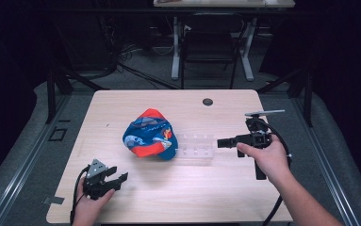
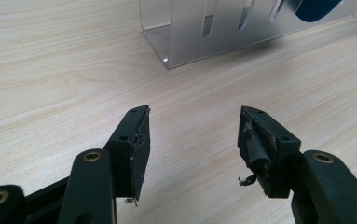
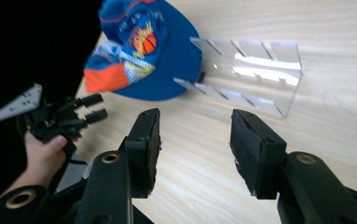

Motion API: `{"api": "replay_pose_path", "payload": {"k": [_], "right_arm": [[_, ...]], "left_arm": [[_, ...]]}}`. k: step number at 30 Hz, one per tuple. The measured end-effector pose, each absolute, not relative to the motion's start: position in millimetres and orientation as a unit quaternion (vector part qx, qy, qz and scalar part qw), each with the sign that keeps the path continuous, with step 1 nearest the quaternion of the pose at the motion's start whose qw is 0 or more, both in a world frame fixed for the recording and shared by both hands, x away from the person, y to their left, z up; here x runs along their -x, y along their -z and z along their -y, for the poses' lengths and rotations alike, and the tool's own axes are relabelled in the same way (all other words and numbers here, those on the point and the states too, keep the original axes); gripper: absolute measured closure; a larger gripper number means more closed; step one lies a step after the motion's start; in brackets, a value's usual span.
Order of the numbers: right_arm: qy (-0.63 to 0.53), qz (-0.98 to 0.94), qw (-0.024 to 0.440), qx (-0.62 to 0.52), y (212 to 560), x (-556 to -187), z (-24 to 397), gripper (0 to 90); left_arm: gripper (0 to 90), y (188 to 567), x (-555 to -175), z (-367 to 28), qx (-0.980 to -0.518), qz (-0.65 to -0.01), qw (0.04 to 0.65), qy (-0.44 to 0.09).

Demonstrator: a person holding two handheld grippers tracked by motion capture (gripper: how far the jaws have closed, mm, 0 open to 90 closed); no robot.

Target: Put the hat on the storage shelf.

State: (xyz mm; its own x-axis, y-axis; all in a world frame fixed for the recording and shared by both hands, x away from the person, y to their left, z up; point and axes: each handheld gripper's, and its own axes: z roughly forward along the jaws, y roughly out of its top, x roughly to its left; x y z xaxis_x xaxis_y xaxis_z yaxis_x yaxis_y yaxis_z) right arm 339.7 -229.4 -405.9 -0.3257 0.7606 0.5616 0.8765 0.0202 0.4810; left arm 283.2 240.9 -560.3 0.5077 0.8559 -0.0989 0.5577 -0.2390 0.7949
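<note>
A blue, orange and white cap (image 1: 149,135) with a basketball print (image 3: 144,43) rests on the left end of a clear acrylic rack (image 1: 195,148) at the table's middle. The rack (image 3: 253,72) has slotted walls (image 2: 204,28) and lies on the wood. My left gripper (image 1: 118,179) is open near the front left of the table, nothing between its jaws (image 2: 192,140). My right gripper (image 1: 221,142) hovers just right of the rack, open and empty (image 3: 195,140), pointing toward it.
The wooden table (image 1: 178,188) has a round cable hole (image 1: 208,101) near its far edge. A chair (image 1: 211,47) and desk legs stand beyond the table in the dark. The left hand with its gripper (image 3: 55,119) is seen at the table's edge.
</note>
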Motion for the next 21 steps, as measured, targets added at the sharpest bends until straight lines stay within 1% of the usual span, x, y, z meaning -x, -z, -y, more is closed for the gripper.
{"api": "replay_pose_path", "payload": {"k": [1,3,7,9,10,11,15,18,21], "right_arm": [[0.396,0.716,0.062,0.571,411,-337,230,52.2],[0.399,0.71,0.074,0.575,418,-334,230,51.9],[0.392,0.711,0.079,0.579,430,-330,229,51.5],[0.387,0.713,0.076,0.579,442,-326,228,51.2],[0.387,0.713,0.076,0.579,442,-326,228,51.2],[0.387,0.718,0.068,0.574,445,-324,228,50.9],[0.395,0.714,0.067,0.575,462,-316,231,49.7],[0.398,0.709,0.071,0.577,469,-313,234,49.3],[0.407,0.7,0.078,0.582,486,-306,237,47.7]], "left_arm": [[44.5,561,-283,-240,-0.767,-0.46,0.409,-0.182],[44.5,561,-283,-240,-0.768,-0.459,0.409,-0.181],[44.5,562,-283,-238,-0.771,-0.457,0.405,-0.178],[44.3,563,-283,-237,-0.773,-0.455,0.403,-0.181],[44.3,563,-283,-237,-0.773,-0.455,0.403,-0.181],[44.3,563,-283,-236,-0.774,-0.454,0.403,-0.181],[44.3,563,-283,-235,-0.773,-0.454,0.405,-0.181],[44.2,563,-283,-235,-0.773,-0.454,0.405,-0.181],[44.2,564,-283,-235,-0.773,-0.454,0.405,-0.18]]}}
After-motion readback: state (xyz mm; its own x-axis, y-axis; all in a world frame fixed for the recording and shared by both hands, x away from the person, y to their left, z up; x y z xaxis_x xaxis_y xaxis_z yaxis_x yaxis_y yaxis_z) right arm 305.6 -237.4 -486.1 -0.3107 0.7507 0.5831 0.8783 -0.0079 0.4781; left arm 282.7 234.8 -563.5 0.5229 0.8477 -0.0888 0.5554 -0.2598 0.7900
